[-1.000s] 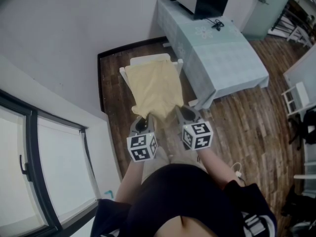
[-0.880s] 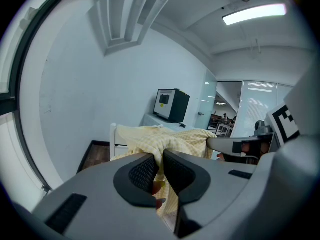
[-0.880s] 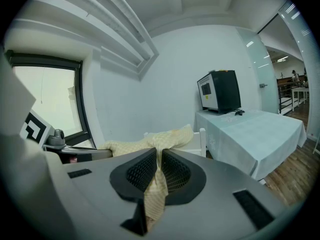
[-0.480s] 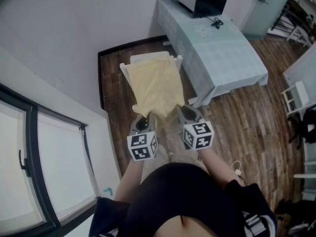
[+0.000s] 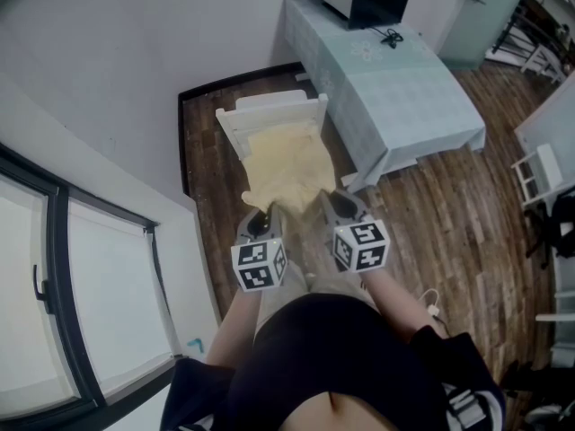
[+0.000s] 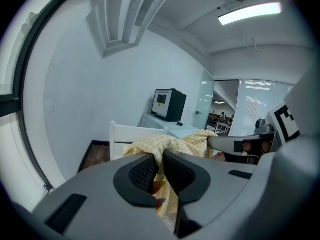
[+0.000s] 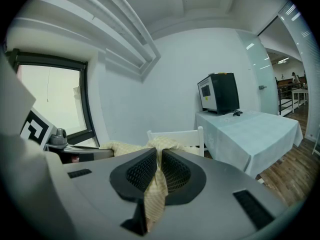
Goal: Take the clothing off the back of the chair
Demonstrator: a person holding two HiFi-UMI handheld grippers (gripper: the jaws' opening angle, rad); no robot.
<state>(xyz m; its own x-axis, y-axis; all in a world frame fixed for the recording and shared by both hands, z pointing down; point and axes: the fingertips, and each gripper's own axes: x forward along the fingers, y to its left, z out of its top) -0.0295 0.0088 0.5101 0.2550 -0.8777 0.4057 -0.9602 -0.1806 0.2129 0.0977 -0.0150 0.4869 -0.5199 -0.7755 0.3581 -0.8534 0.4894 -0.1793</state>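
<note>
Pinching the near edge of the yellow clothing (image 5: 283,162) at two points, the left gripper (image 5: 261,215) and right gripper (image 5: 334,205) are holding light, limp fabric that is draping over the seat of the white chair (image 5: 269,113), seemingly clear of its back.

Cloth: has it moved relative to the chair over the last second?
Yes. The cloth has slid toward the person, off the top rail of the chair, which is now bare.
</note>
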